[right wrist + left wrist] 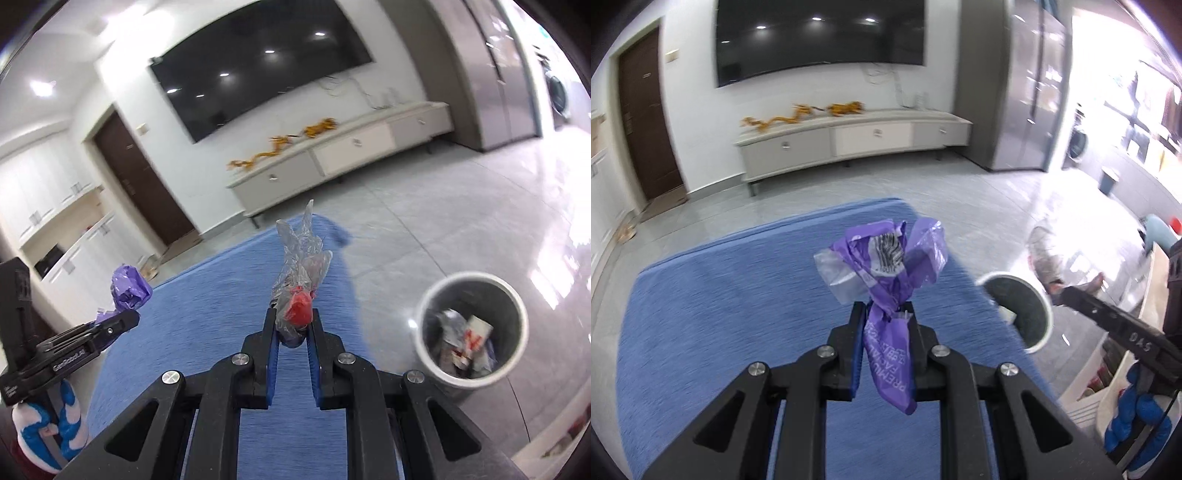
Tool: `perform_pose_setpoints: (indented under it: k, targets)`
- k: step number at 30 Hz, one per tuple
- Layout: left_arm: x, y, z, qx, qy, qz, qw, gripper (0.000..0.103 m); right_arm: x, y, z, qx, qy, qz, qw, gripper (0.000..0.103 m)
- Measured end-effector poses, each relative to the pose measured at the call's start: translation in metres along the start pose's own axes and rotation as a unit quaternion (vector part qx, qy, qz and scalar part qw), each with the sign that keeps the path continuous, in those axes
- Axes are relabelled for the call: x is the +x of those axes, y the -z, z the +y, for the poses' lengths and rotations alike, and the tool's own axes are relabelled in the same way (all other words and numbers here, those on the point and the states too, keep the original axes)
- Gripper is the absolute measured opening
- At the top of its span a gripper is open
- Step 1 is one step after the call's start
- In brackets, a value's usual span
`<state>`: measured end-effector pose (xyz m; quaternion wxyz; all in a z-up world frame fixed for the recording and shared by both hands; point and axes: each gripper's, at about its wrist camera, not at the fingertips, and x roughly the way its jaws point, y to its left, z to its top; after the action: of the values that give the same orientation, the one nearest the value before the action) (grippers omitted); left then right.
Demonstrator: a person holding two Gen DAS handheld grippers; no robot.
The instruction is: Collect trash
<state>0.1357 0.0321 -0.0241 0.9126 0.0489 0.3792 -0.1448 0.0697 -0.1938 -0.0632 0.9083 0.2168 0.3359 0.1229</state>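
My left gripper (886,308) is shut on a crumpled purple plastic wrapper (890,254) and holds it above the blue table top (720,314). My right gripper (293,317) is shut on a clear plastic wrapper with a red patch (301,280), also above the blue table top (207,295). A white trash bin (474,328) with several scraps inside stands on the floor to the right of the table; it also shows in the left wrist view (1021,308). The left gripper with the purple wrapper (129,286) shows at the left of the right wrist view. The right gripper shows at the right edge of the left wrist view.
A long white TV cabinet (849,142) with orange dragon figures stands against the far wall under a big dark screen (820,37). A brown door (646,125) is at the left. Glossy grey tile floor (461,221) surrounds the table. The person's blue-and-white gloves (48,424) hold the grippers.
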Motion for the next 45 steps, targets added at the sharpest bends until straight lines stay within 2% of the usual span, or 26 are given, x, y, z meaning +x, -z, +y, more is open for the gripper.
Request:
perform_pose_setpoints:
  k: [6,11,15,19,26,27,29,32,34,38,40,45]
  targets:
    - [0.057,-0.031,-0.084,0.051,0.046,0.037,0.9969,0.017,-0.004,-0.011,-0.067,0.057,0.055,0.018,0.997,0.014]
    - [0.112,-0.048,-0.149,0.081,0.078,0.085,0.99,0.017,-0.002,-0.021,-0.13,0.108,0.095,0.048,0.988,0.014]
    - [0.16,-0.052,-0.194,0.112,0.078,0.121,0.9831,0.017,0.014,-0.027,-0.172,0.146,0.11,0.093,0.979,0.014]
    - [0.208,-0.051,-0.22,0.113,0.08,0.164,0.9767,0.018,0.038,-0.031,-0.201,0.17,0.115,0.136,0.969,0.014]
    - [0.266,-0.039,-0.235,0.1,0.086,0.208,0.9691,0.02,0.084,-0.025,-0.231,0.186,0.127,0.197,0.954,0.014]
    - [0.272,-0.038,-0.236,0.095,0.09,0.213,0.9683,0.024,0.089,-0.024,-0.235,0.189,0.13,0.202,0.952,0.017]
    - [0.281,-0.037,-0.236,0.086,0.097,0.219,0.967,0.034,0.096,-0.023,-0.245,0.194,0.14,0.213,0.947,0.018]
    - [0.291,-0.037,-0.236,0.075,0.098,0.22,0.9676,0.042,0.1,-0.019,-0.259,0.21,0.15,0.217,0.942,0.033]
    - [0.295,-0.037,-0.236,0.069,0.099,0.222,0.9675,0.043,0.1,-0.019,-0.265,0.217,0.152,0.216,0.94,0.041]
    - [0.285,-0.041,-0.235,0.06,0.098,0.212,0.9705,0.043,0.089,-0.02,-0.27,0.233,0.156,0.203,0.938,0.043]
    - [0.267,-0.046,-0.231,0.061,0.091,0.191,0.9754,0.043,0.079,-0.026,-0.266,0.237,0.157,0.189,0.94,0.044]
    - [0.208,-0.056,-0.219,0.052,0.063,0.12,0.9895,0.043,0.048,-0.047,-0.235,0.211,0.162,0.138,0.954,0.049]
